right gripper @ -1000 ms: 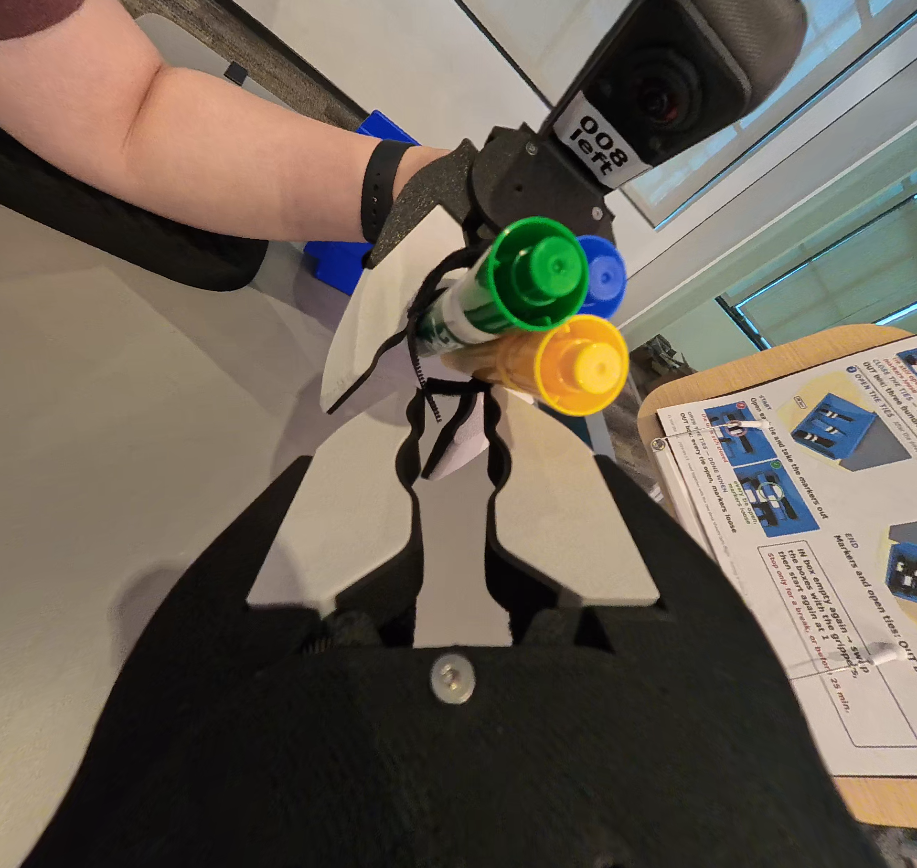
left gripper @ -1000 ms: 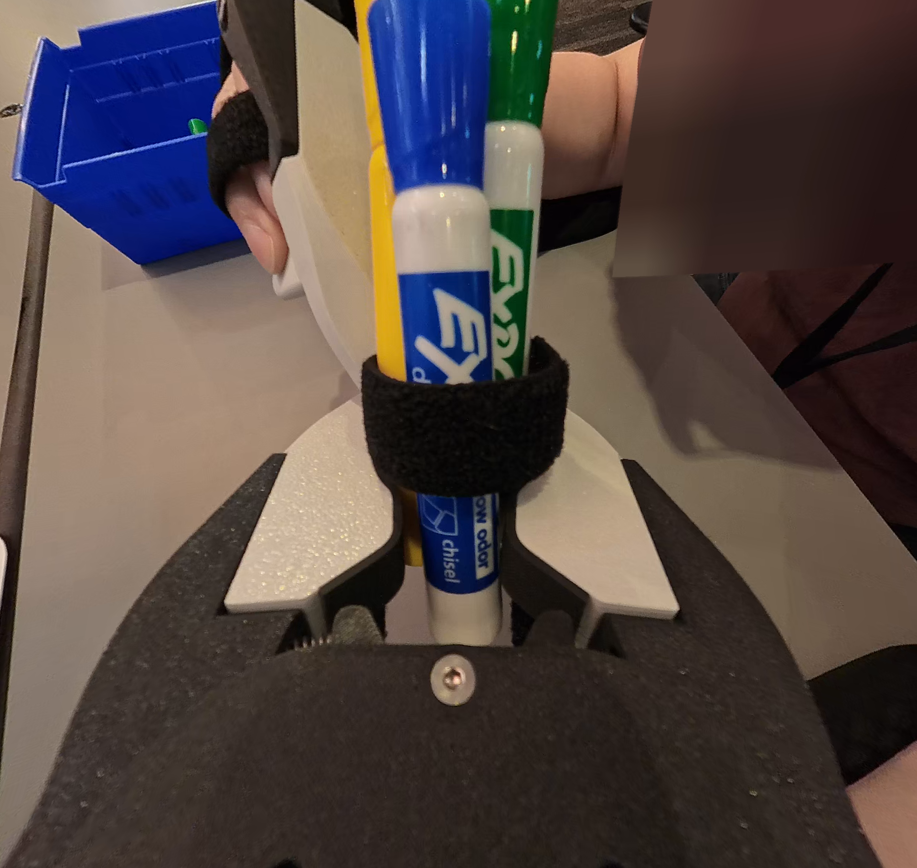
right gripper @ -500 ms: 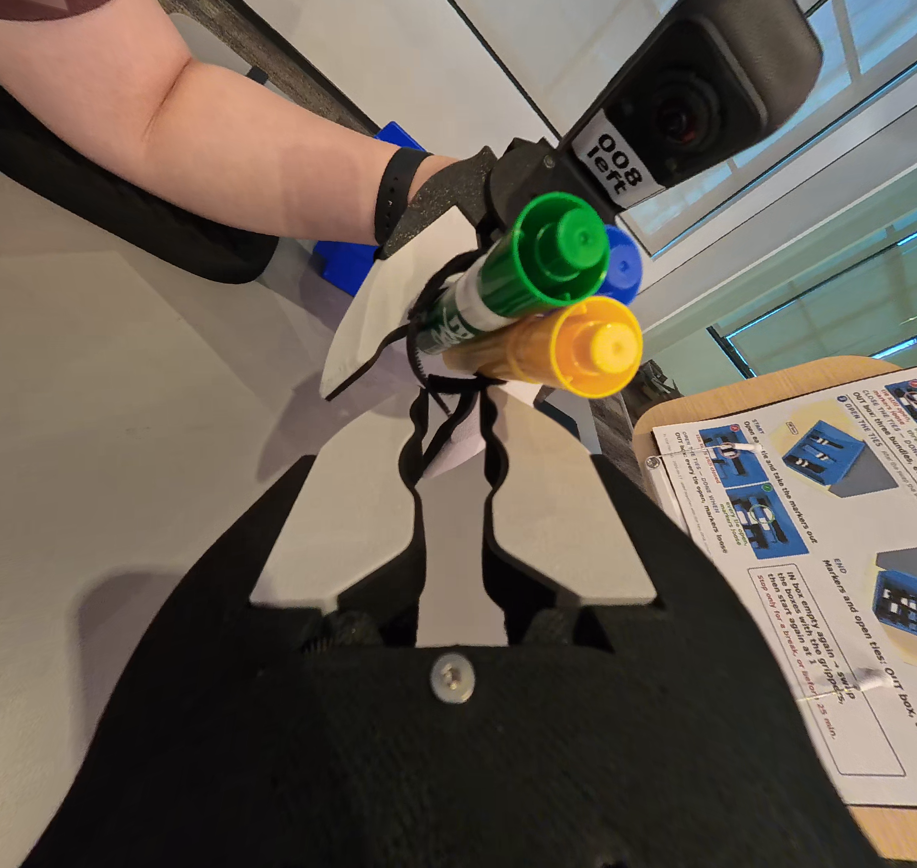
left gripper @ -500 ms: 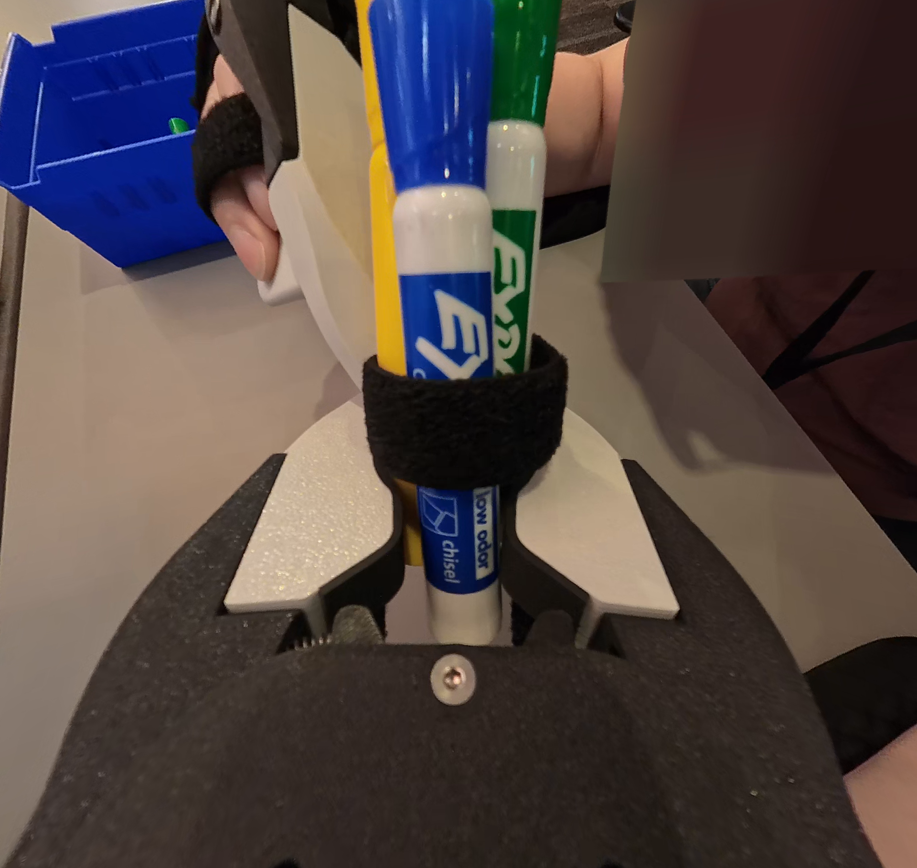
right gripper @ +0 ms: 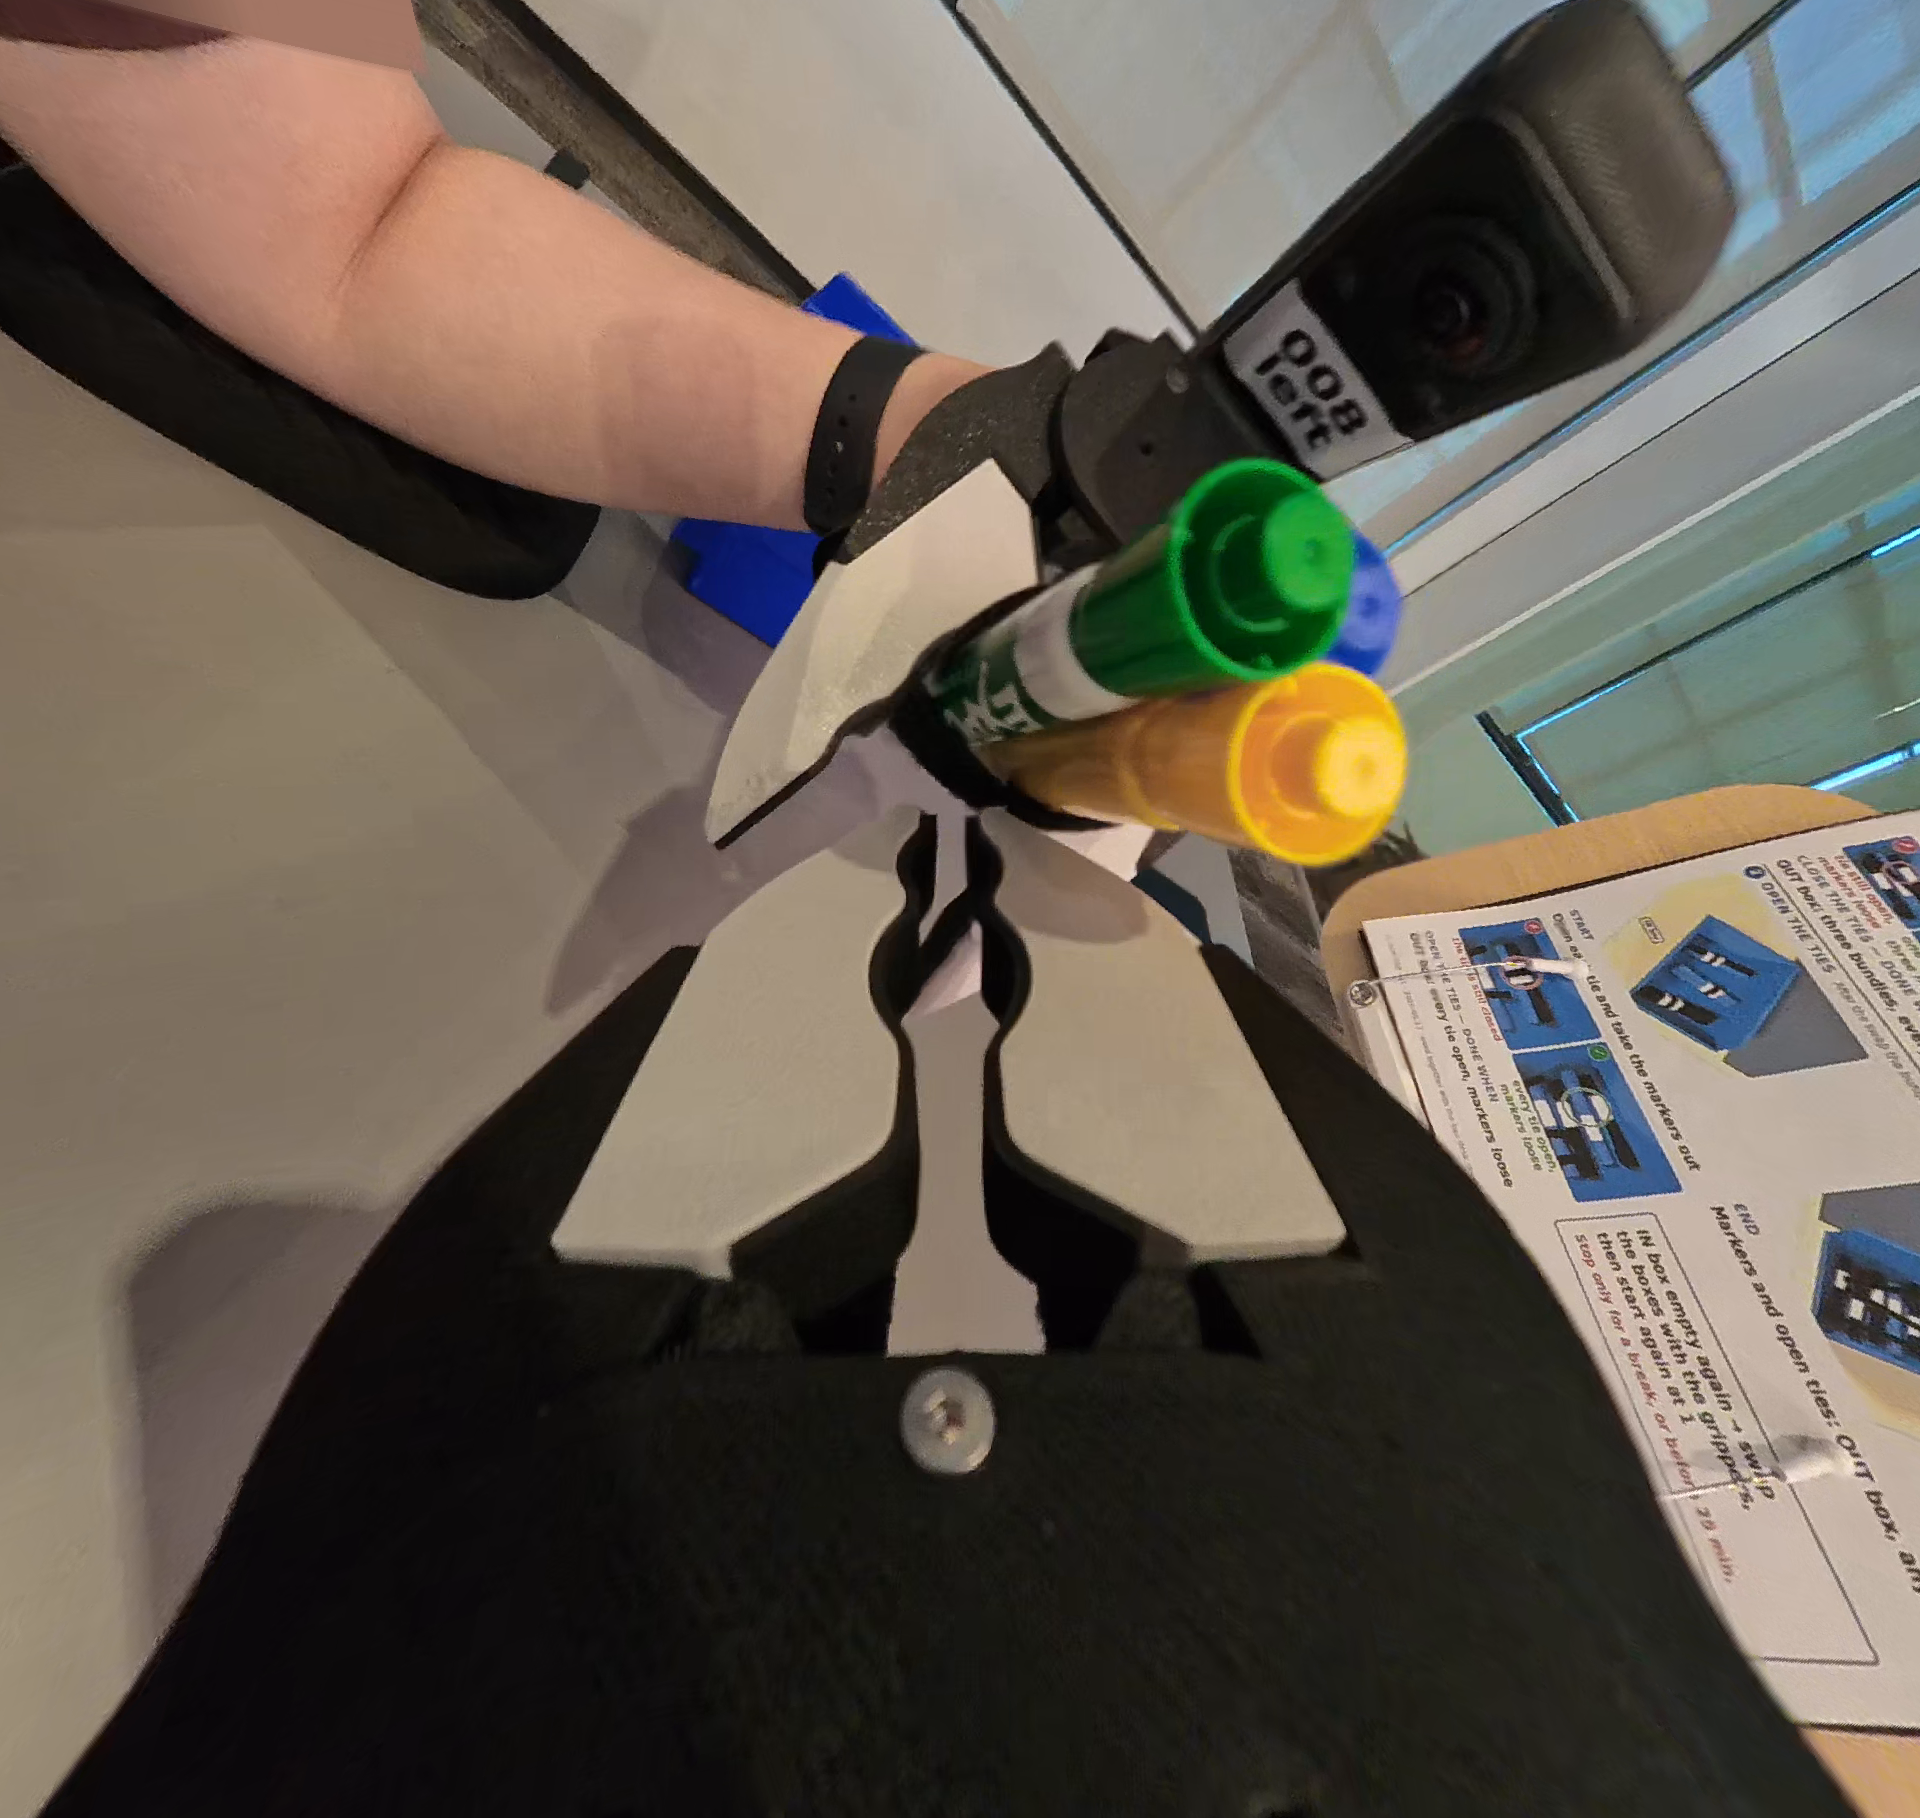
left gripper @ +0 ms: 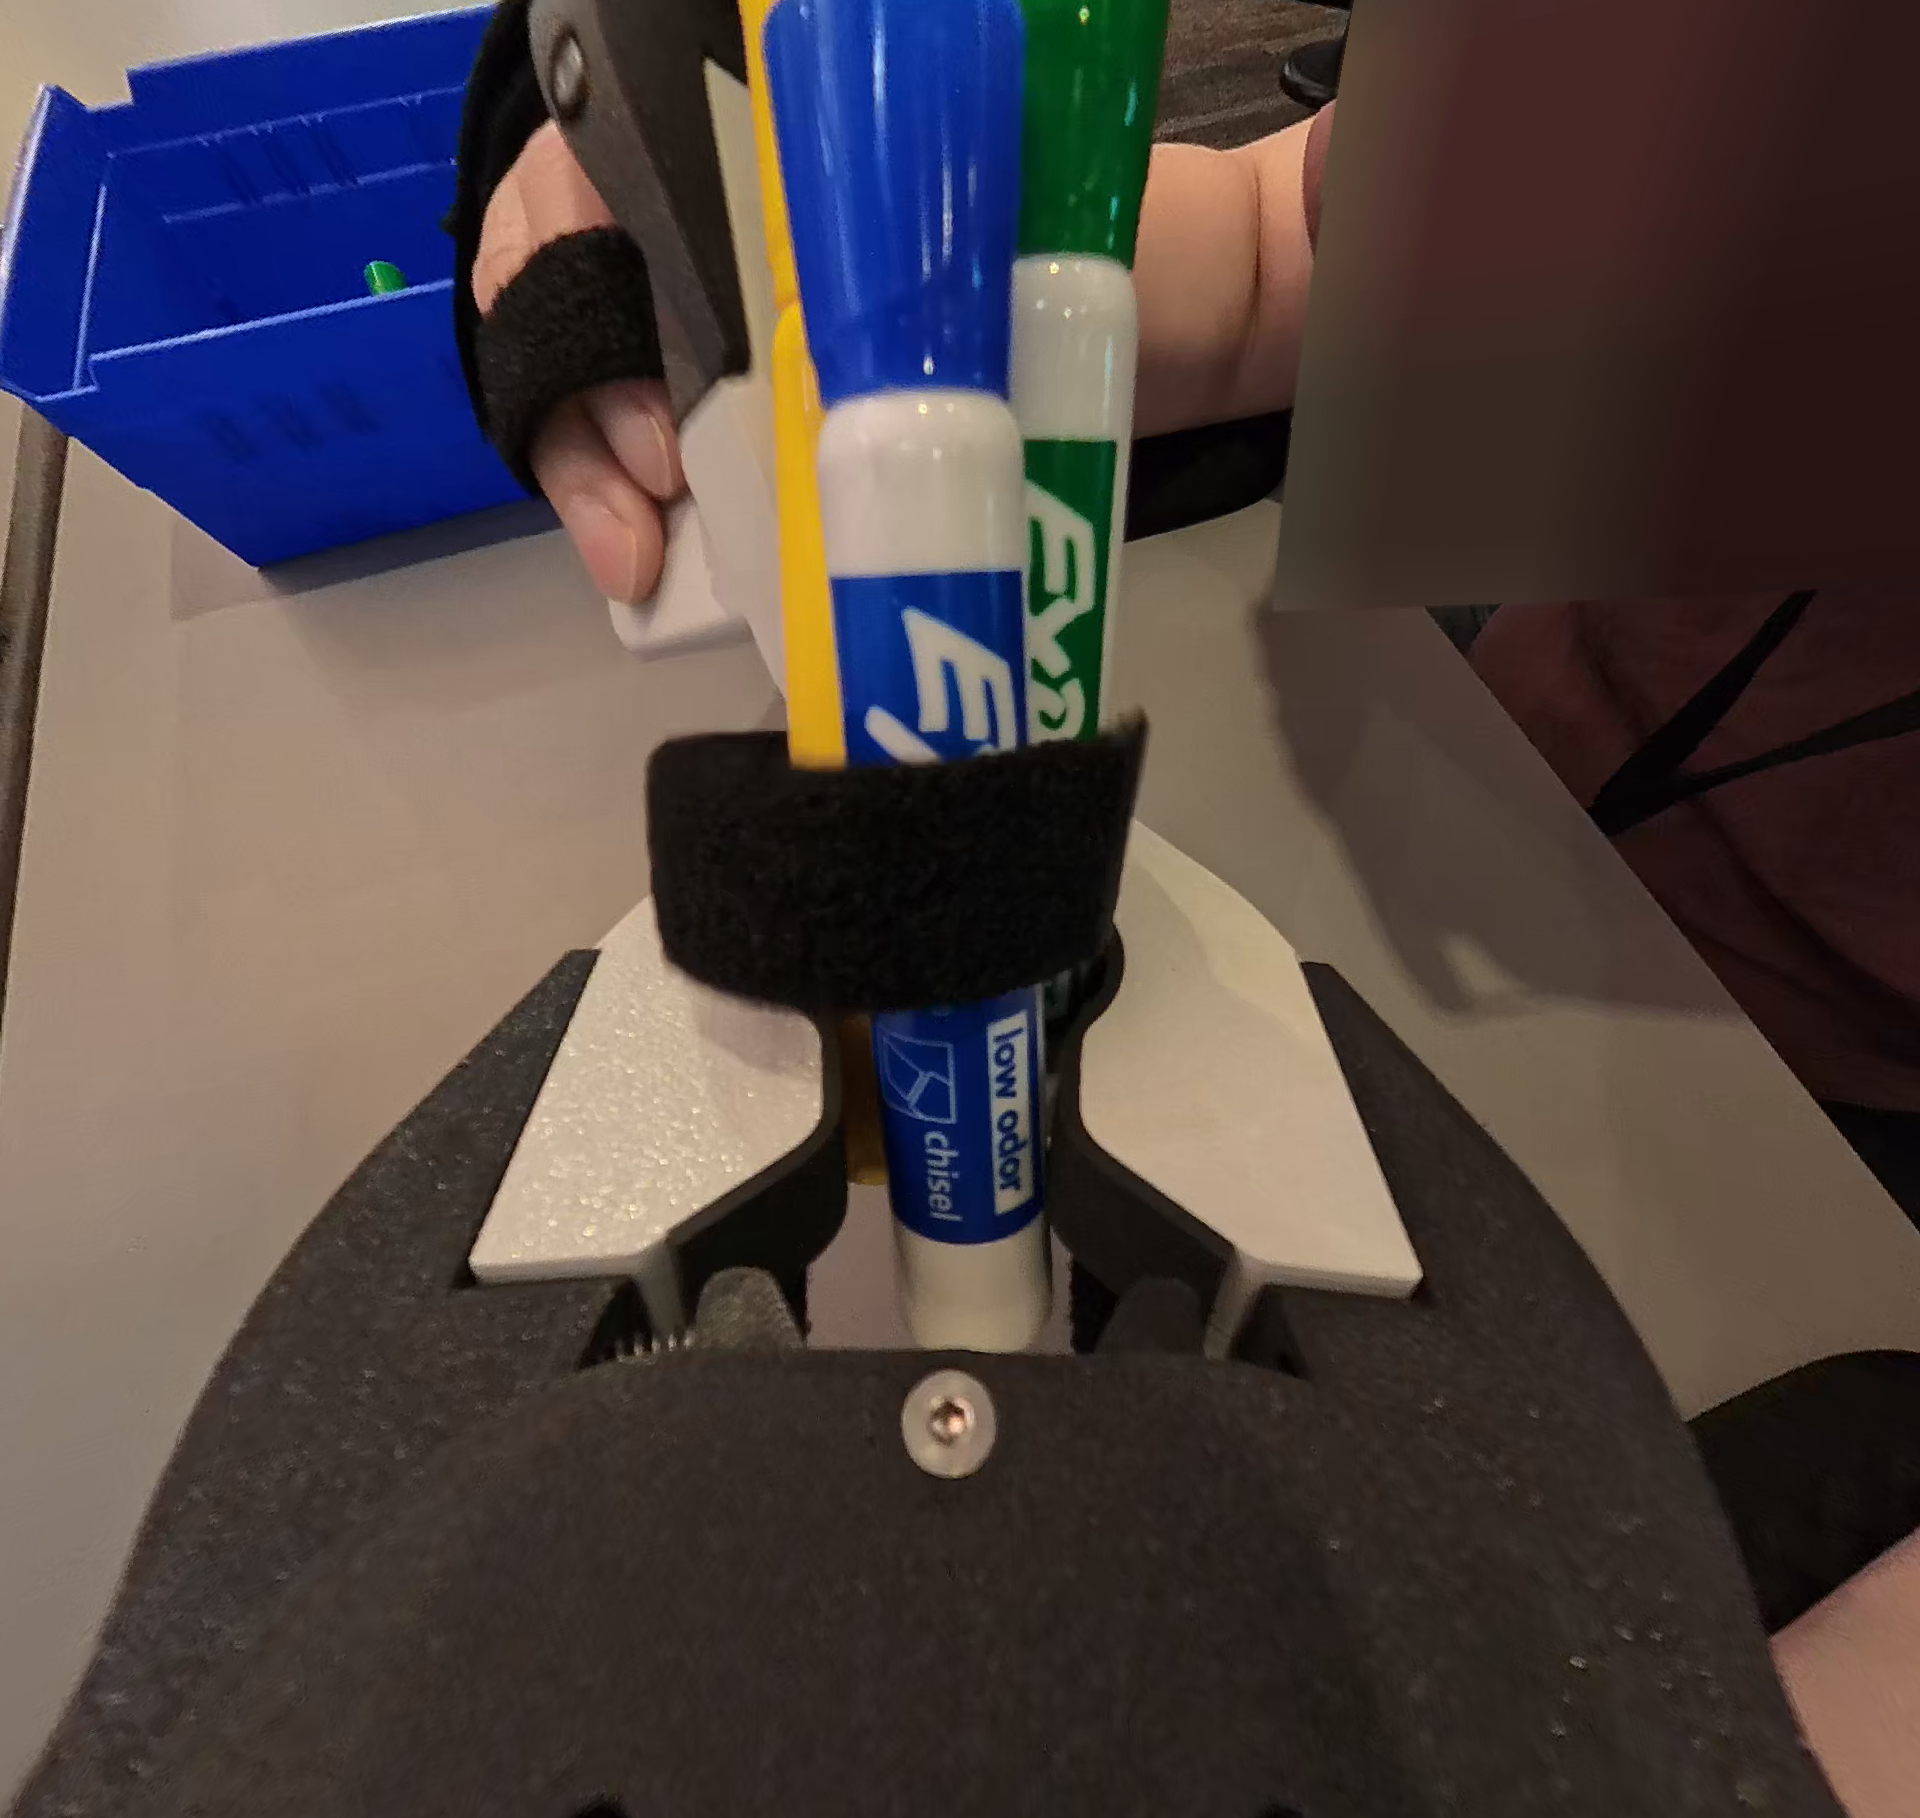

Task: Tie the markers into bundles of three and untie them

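While the left hand-held gripper (left gripper: pixel 951 1072) stays out of the question as a free tool, being clenched round the lower barrels of three markers, a blue marker (left gripper: pixel 914 563), a green marker (left gripper: pixel 1070 438) and a yellow marker (left gripper: pixel 795 521), the bundle stands up off the desk (left gripper: pixel 312 833) with its caps pointing away from the camera. A black hook-and-loop strap (left gripper: pixel 883 864) rings all three barrels just above the fingertips, so the three are bound. In the right wrist view the same bundle shows cap-end on, and the right hand-held gripper (right gripper: pixel 951 921) is pinched nearly closed on a thin black tail of the strap (right gripper: pixel 961 911) just below the markers; what lies between its tips is small, but it looks like the loose end.

By my judgement the step in hand is working the strap's free end: either pressing it home to finish a tie or peeling it back to open one, and the pictures alone do not settle which. The next move calls for a steady hold on the barrels by the left side while the right draws the tail round or away from the bundle, keeping tension so the markers do not slide out.

A blue bin (left gripper: pixel 239 314) sits on the desk behind, with a green cap visible inside, and a printed instruction sheet (right gripper: pixel 1662 1145) lies on a wooden board to the right
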